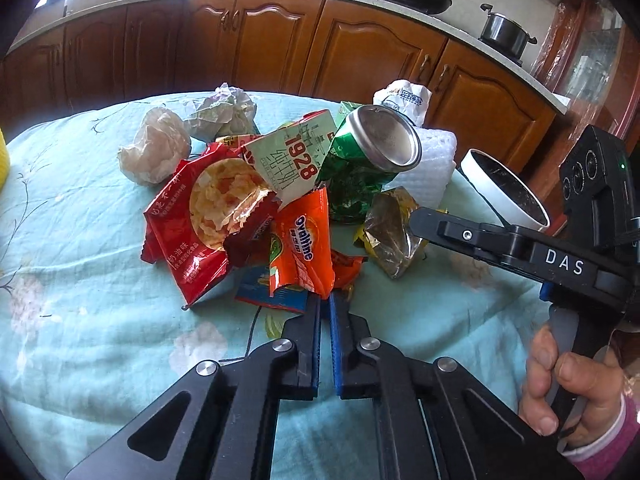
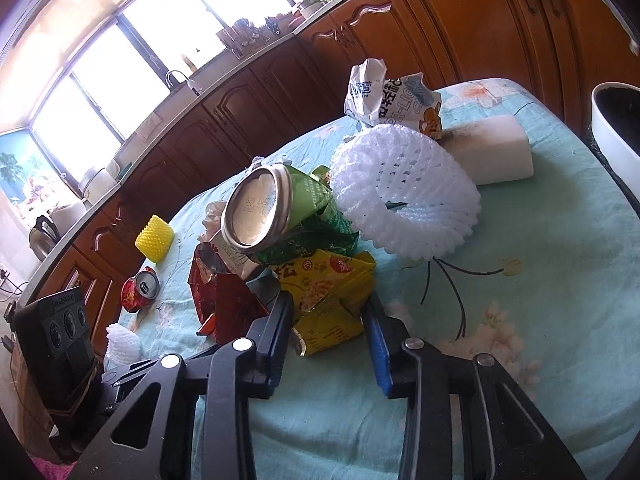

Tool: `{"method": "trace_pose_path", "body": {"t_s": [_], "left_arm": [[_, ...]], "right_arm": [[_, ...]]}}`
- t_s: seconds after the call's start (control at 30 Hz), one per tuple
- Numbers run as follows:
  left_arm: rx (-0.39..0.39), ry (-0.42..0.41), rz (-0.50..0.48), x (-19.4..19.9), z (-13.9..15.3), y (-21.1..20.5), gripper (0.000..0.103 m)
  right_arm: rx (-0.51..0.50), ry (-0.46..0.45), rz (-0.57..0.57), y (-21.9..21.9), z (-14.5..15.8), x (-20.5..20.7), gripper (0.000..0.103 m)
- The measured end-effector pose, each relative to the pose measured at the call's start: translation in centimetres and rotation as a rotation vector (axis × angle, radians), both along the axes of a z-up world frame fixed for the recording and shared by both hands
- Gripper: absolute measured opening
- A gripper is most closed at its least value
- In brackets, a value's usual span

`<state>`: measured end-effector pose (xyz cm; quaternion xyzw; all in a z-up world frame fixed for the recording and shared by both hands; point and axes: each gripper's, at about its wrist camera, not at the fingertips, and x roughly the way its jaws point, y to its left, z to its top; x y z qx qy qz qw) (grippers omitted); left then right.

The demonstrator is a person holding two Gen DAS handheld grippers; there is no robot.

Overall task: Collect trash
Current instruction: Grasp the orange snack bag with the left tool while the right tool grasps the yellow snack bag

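Observation:
A heap of trash lies on the teal floral tablecloth (image 1: 80, 240). In the left wrist view my left gripper (image 1: 325, 300) is shut on the lower edge of an orange Ovaltine wrapper (image 1: 302, 248). Around it lie a red snack bag (image 1: 200, 220), a "1928" carton (image 1: 296, 160) and a crushed green can (image 1: 368, 152). In the right wrist view my right gripper (image 2: 330, 312) is open, its fingers on either side of a yellow crumpled wrapper (image 2: 328, 292). The green can (image 2: 272, 208) and a white foam net (image 2: 404, 204) lie just beyond it.
A white bowl (image 1: 504, 188) stands at the table's right edge, also in the right wrist view (image 2: 616, 128). Crumpled paper balls (image 1: 156, 148), a white printed bag (image 2: 392, 96), a white block (image 2: 492, 152), a yellow foam sleeve (image 2: 155, 238) and a red can (image 2: 140, 288) lie around. Wooden cabinets stand behind.

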<state>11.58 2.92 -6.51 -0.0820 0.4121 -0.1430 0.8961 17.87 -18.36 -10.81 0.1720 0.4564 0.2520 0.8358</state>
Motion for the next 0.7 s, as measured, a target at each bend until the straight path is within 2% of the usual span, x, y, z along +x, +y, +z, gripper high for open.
{"method": "trace_pose_path", "body": {"t_s": [0.33,0.7], "left_arm": [[-0.005,-0.053,-0.039,-1.8,1.4,-1.3,0.0],[0.0,-0.108,-0.197,-2.2,3.6,-6.8,0.0]], "right_arm": [[0.017,-0.027,-0.062,-3.8,1.5,-3.1,0.034],[-0.029,-0.086,-0.182,-9.7,3.8,-6.1,0.034]]}}
